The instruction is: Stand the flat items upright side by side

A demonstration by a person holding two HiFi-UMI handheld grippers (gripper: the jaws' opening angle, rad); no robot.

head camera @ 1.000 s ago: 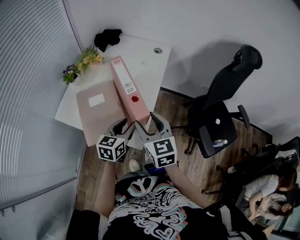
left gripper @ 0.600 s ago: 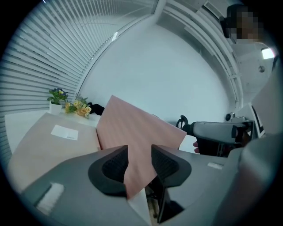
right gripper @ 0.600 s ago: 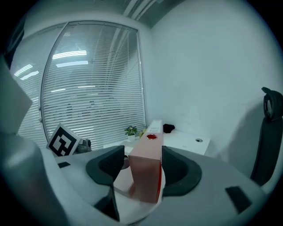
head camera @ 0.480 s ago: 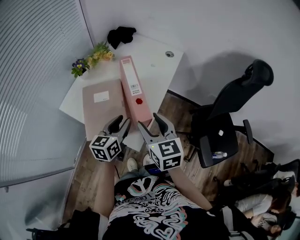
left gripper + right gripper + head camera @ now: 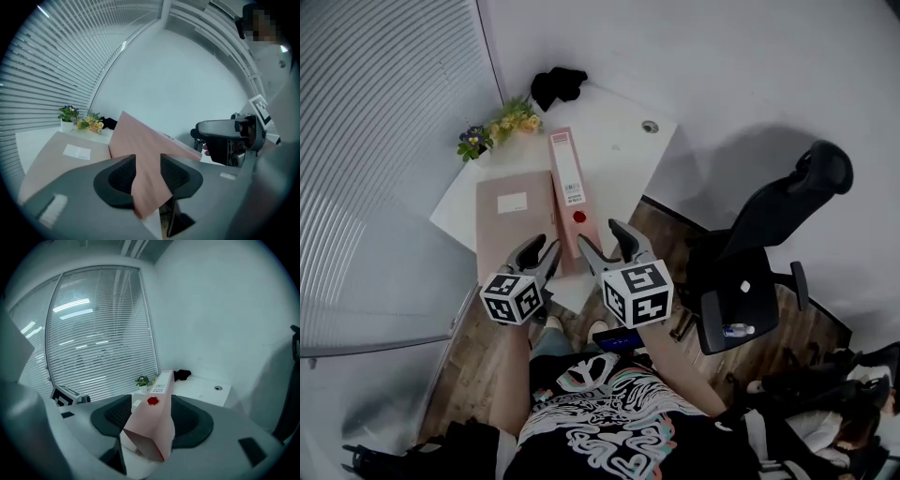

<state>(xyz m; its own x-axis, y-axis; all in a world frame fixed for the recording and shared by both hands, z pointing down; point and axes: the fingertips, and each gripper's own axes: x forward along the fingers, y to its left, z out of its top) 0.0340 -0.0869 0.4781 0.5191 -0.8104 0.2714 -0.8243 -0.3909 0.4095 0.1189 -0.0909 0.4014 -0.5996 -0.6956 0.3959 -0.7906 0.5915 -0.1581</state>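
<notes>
A pink binder (image 5: 568, 187) rests on its long edge on the white table (image 5: 619, 155), spine up with a white label and a red dot. My right gripper (image 5: 602, 240) is shut across the binder's near end (image 5: 157, 394), one pad on each side. My left gripper (image 5: 538, 247) is just to its left. In the left gripper view the binder's pink side panel (image 5: 140, 140) fills the gap between the left gripper (image 5: 147, 164) pads at the near corner. A beige flat folder (image 5: 514, 220) with a white label lies flat beside the binder, to its left.
A small pot of flowers (image 5: 497, 127) and a black cloth (image 5: 558, 84) sit at the table's far end. A cable hole (image 5: 650, 126) is near the far right corner. A black office chair (image 5: 769, 244) stands right of the table. Window blinds run along the left.
Both grippers have risen a little with the binder's near end between them. The head view has shifted, so the table now sits further right in it.
</notes>
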